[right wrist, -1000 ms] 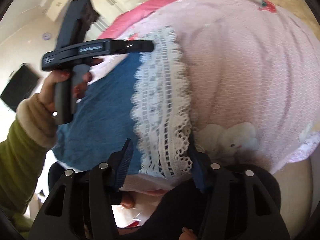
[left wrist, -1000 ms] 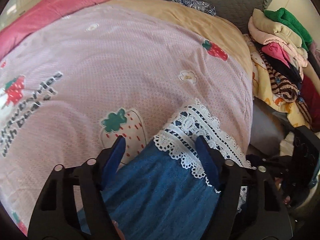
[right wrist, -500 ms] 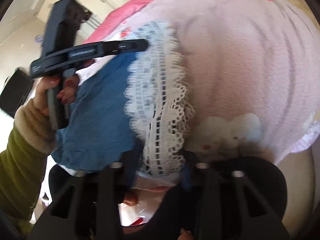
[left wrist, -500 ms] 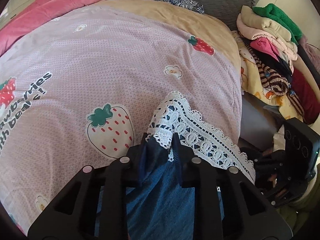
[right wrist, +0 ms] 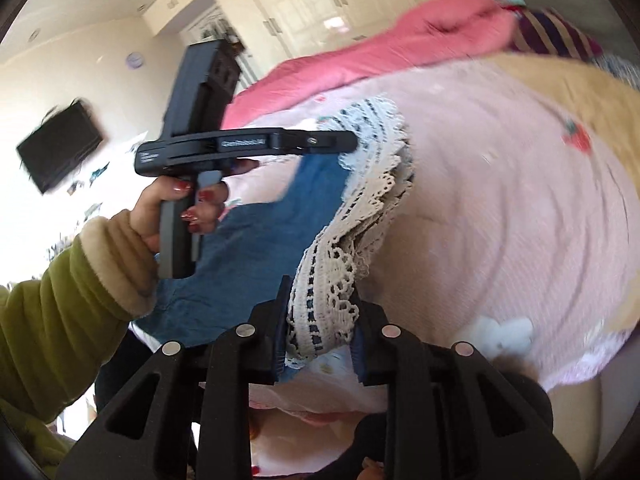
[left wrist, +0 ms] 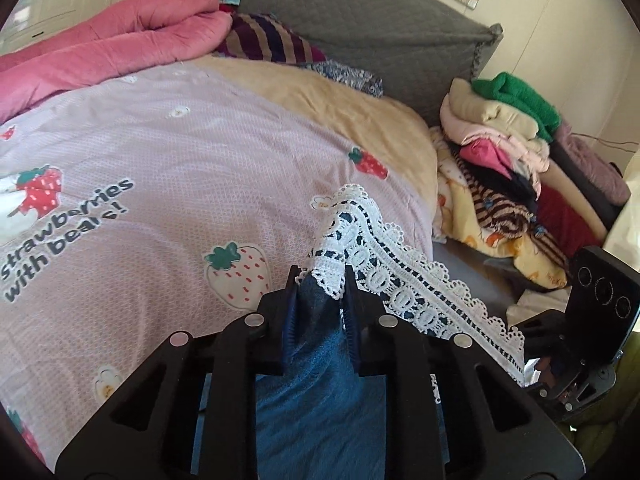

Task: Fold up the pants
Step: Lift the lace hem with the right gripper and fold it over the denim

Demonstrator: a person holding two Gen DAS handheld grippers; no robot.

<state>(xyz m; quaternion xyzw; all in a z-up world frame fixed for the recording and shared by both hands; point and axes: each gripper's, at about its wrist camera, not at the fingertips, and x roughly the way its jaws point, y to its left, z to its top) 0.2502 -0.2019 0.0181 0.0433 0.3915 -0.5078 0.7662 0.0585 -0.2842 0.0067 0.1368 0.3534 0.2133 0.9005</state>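
Both the left gripper (left wrist: 320, 280) and right gripper (right wrist: 320, 312) are clamped on the white lace hem (left wrist: 400, 256) of blue denim pants (left wrist: 320, 380) at the near edge of the pink strawberry-print quilt (left wrist: 160, 160), lifted, no fold made yet, all folding left.

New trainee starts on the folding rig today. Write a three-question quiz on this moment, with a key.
1. True or false: the left claw is shut on the pants.
2. What does the right claw grip?
A. the pink quilt
B. the white lace hem of the pants
C. the green sweater
3. Fill the gap: the bedspread under the pants is printed with ____ and the words "with bears".

Key
1. True: its jaws pinch the blue cloth just at the lace.
2. B.
3. Strawberries.
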